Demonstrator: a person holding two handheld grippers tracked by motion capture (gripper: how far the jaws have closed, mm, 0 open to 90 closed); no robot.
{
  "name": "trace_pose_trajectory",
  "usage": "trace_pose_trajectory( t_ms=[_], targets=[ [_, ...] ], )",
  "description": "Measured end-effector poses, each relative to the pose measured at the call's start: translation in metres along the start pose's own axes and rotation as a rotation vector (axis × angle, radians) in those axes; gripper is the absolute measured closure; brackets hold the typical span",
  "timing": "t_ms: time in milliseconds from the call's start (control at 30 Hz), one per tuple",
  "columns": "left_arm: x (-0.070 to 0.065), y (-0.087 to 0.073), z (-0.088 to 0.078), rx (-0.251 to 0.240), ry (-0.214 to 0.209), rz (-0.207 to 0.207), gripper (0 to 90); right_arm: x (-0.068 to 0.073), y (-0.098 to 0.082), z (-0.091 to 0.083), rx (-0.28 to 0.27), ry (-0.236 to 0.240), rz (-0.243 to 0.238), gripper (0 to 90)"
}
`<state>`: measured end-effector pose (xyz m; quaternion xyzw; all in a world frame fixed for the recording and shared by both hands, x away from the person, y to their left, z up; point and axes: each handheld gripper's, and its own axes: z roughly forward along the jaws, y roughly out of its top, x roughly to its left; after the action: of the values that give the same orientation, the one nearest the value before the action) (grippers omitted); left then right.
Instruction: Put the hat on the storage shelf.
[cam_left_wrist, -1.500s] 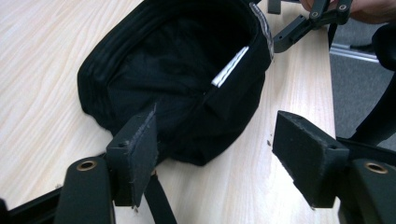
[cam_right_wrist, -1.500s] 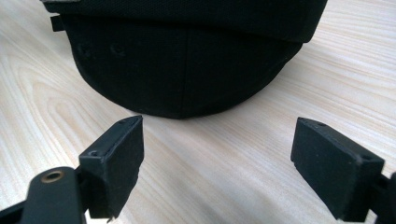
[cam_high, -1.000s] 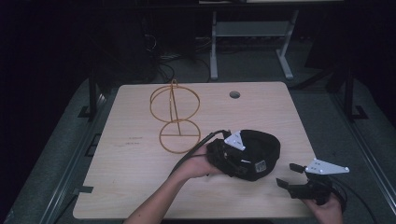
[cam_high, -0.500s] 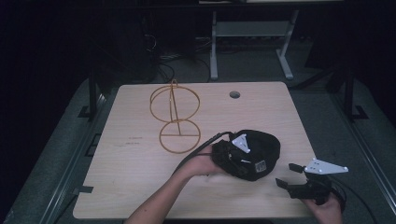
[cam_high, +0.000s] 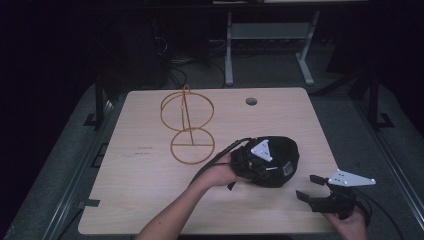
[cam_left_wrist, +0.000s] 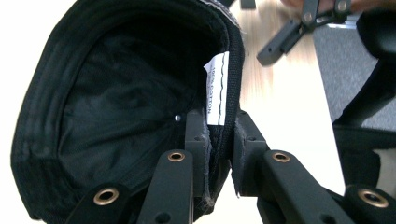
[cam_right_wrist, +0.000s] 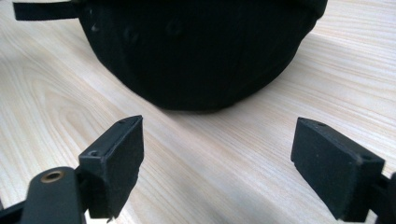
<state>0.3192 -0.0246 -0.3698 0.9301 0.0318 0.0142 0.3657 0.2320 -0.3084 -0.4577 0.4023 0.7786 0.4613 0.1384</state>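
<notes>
A black cap (cam_high: 283, 159) rests at the right of the wooden table (cam_high: 140, 190). My left gripper (cam_high: 251, 165) is shut on its rim. In the left gripper view the jaws pinch the sweatband beside a white label (cam_left_wrist: 216, 88), and the cap's dark inside (cam_left_wrist: 116, 107) faces the camera. My right gripper (cam_high: 306, 187) is open near the table's front right corner, a short way from the cap. In the right gripper view the cap's crown (cam_right_wrist: 196, 51) lies ahead of the wide-open gripper (cam_right_wrist: 217, 158), not touching it.
A gold wire stand (cam_high: 187, 125) with two hoops stands left of centre, behind the cap. A round cable hole (cam_high: 251, 101) sits near the far edge. The right gripper (cam_left_wrist: 299, 32) appears beyond the cap in the left gripper view.
My left gripper has shifted slightly to the right with the cap's rim in its jaws, turning the cap a little. The right gripper has stayed put.
</notes>
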Motion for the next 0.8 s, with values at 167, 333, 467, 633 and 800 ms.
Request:
trace_pose_trajectory(
  t_ms=[167,333,467,633,800],
  targets=[
    [0.005,0.006,-0.011,-0.050,0.002,-0.037,79.9,0.003,0.002,-0.001,-0.022,0.014,0.008,14.8],
    [0.013,0.012,-0.026,-0.124,0.000,-0.094,80.3,0.008,0.007,-0.002,-0.048,0.025,-0.004,14.7],
    [0.017,0.017,-0.040,-0.189,-0.003,-0.127,80.6,0.014,0.012,-0.004,-0.080,0.039,-0.014,14.7],
    [0.019,0.025,-0.052,-0.223,-0.006,-0.138,80.7,0.018,0.019,-0.002,-0.109,0.048,-0.029,14.7],
    [0.017,0.030,-0.057,-0.238,-0.015,-0.136,80.7,0.021,0.025,-0.004,-0.153,0.068,-0.025,14.8]
  ],
)
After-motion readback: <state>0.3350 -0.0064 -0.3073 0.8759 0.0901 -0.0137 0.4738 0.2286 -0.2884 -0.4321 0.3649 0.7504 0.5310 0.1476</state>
